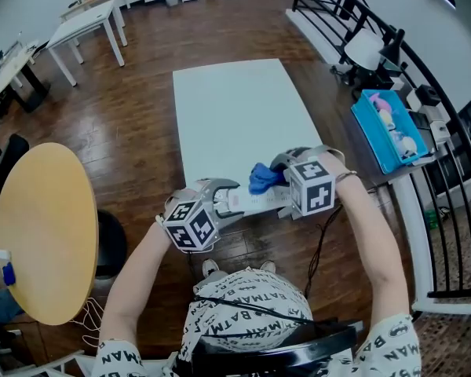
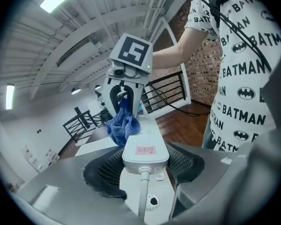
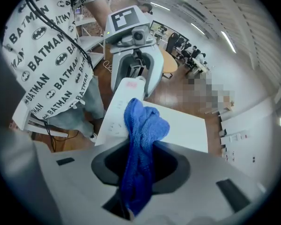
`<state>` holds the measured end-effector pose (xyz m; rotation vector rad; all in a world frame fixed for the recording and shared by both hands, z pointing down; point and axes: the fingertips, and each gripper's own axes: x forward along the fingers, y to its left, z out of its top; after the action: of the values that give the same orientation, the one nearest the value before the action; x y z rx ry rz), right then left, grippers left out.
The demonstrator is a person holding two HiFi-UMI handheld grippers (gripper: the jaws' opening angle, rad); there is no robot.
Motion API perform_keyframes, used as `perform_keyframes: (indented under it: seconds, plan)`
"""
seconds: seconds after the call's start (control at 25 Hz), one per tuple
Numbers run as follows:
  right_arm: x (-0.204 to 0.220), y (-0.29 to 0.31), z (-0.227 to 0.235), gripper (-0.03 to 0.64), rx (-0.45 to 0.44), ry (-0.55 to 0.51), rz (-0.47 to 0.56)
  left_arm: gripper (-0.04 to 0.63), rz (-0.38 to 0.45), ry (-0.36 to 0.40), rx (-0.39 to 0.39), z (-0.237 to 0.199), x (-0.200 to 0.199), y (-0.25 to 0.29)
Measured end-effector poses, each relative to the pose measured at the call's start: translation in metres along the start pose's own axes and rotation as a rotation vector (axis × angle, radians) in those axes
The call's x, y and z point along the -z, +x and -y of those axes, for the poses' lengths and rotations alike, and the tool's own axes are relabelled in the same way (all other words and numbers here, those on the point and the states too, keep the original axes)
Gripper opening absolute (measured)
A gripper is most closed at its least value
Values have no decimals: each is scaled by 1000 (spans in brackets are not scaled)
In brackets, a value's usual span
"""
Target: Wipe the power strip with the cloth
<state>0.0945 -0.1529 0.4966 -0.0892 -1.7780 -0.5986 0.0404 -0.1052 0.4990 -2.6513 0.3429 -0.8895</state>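
I hold the white power strip (image 1: 255, 203) by its cable end in my left gripper (image 1: 222, 199), above the near edge of the white table (image 1: 235, 108). In the left gripper view the strip (image 2: 145, 146) lies between the mesh pads (image 2: 100, 170), and my left gripper (image 2: 145, 167) is shut on it. A blue cloth (image 1: 262, 177) hangs bunched from my right gripper (image 1: 275, 174) and rests on the strip's top. The right gripper view shows the cloth (image 3: 141, 135) pinched in my right gripper (image 3: 139, 168), draped over the strip (image 3: 116, 114).
The strip's cable (image 1: 320, 238) hangs toward the wooden floor. A round yellow table (image 1: 43, 226) stands at the left. A blue bin (image 1: 385, 128) and a black railing (image 1: 447, 187) are at the right. White desks (image 1: 86, 22) stand at the far left.
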Motion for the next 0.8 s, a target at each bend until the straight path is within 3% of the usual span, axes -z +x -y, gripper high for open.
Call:
perform_keyframes:
  seconds: [0.2,0.44,0.64,0.8]
  plan:
    - [42,-1,-3,123,-9,51,-73,278,-1,-1,-15,-6,5,-13]
    - [75,-17,0,123,29,141,-74,278,-1,-32,-28,-9,9,-20]
    - [50,-32,21,123,117,193,50,278,8,-14,-7,4,0,-10]
    - [0,-25,19,123,95,135,142,276,29,10,16,14,-12,2]
